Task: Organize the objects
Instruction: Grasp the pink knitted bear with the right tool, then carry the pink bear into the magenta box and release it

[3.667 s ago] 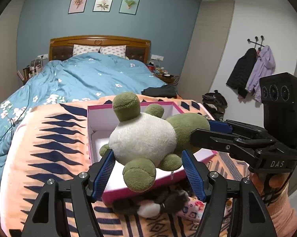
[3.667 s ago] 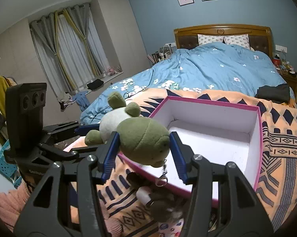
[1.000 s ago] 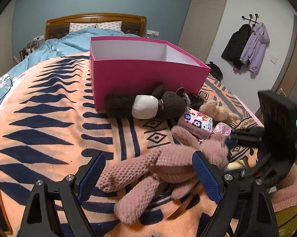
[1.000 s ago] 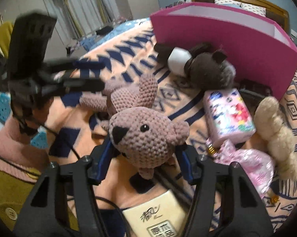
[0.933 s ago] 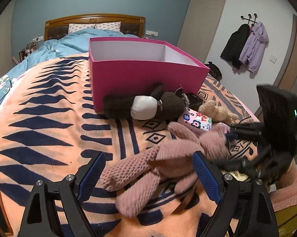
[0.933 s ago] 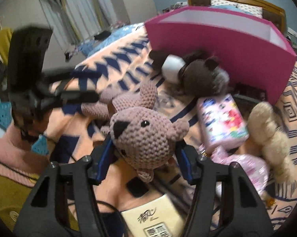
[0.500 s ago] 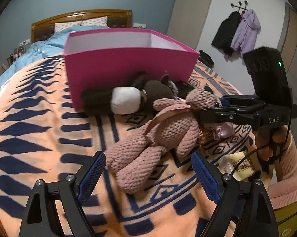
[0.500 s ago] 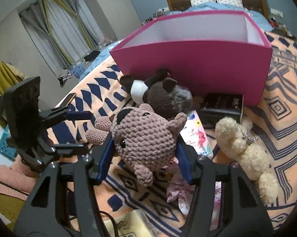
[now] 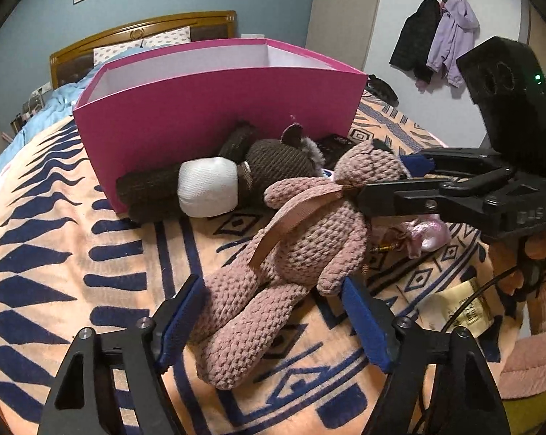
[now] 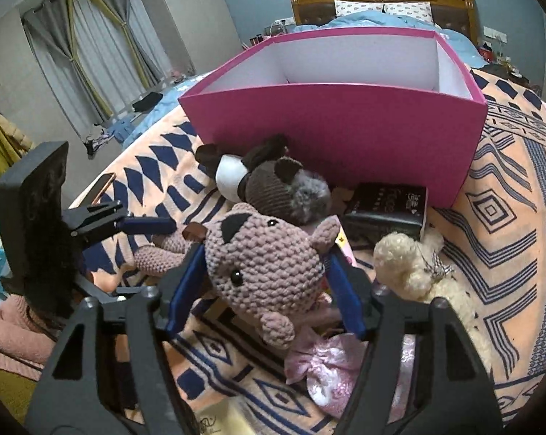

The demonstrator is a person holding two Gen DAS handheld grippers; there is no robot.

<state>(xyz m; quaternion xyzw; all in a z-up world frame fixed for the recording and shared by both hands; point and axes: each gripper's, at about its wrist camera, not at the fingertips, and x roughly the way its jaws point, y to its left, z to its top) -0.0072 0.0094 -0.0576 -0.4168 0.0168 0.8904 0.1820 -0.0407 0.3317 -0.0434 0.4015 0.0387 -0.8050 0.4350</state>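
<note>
We held the pink bear [image 10: 269, 268] by its head in our right gripper [image 10: 263, 282]; our left gripper [image 9: 273, 322], just narrowing, bracketed its legs, ready for the pink box [image 9: 214, 108].

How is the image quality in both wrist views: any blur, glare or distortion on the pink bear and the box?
Left wrist view: sharp, even indoor light, no glare; fisheye bends the pink box rim, corners vignetted black. Right wrist view: pink bear head crisp between the right gripper fingers; curtains bowed at the edge, shiny pink wrapper shows mild sheen, no motion blur.
</note>
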